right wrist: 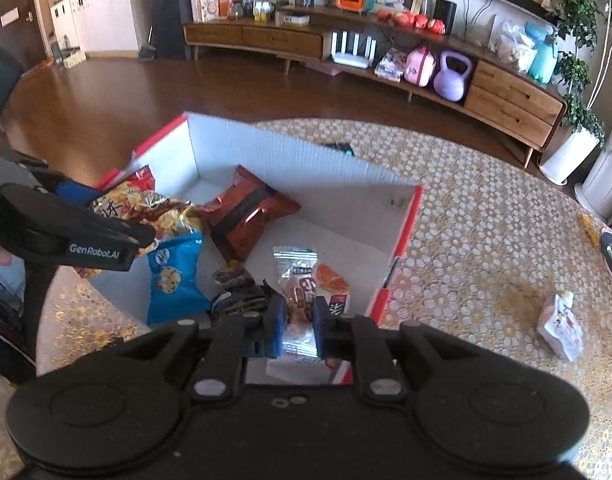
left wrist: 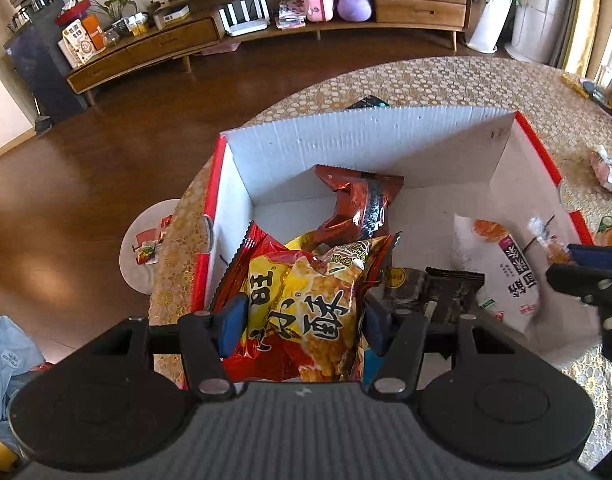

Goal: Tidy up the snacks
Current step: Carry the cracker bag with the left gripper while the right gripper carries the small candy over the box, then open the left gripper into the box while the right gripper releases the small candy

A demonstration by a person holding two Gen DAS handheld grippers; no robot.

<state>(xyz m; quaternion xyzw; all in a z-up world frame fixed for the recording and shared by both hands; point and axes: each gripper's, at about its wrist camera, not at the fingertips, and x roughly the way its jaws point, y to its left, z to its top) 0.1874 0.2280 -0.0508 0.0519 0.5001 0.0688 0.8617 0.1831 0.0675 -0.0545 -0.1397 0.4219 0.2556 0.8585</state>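
Note:
A white cardboard box (left wrist: 346, 148) with red outer walls stands open on the table. My left gripper (left wrist: 301, 320) is shut on a yellow and red snack bag (left wrist: 318, 300), held over the box's near left part. A blue bag (right wrist: 173, 276) hangs just below it; whether it is gripped too I cannot tell. My right gripper (right wrist: 297, 308) is shut on a small clear-topped orange packet (right wrist: 299, 280) over the box's right side, with a white bag (left wrist: 502, 276) close behind. A red-brown bag (right wrist: 245, 212) and a dark packet (left wrist: 434, 288) lie on the box floor.
A patterned gold tablecloth (right wrist: 466, 240) covers the round table. A white pouch (right wrist: 560, 328) lies on it right of the box, and a dark flat object (right wrist: 338, 148) lies beyond the far wall. A round white stool (left wrist: 145, 244) stands left of the table.

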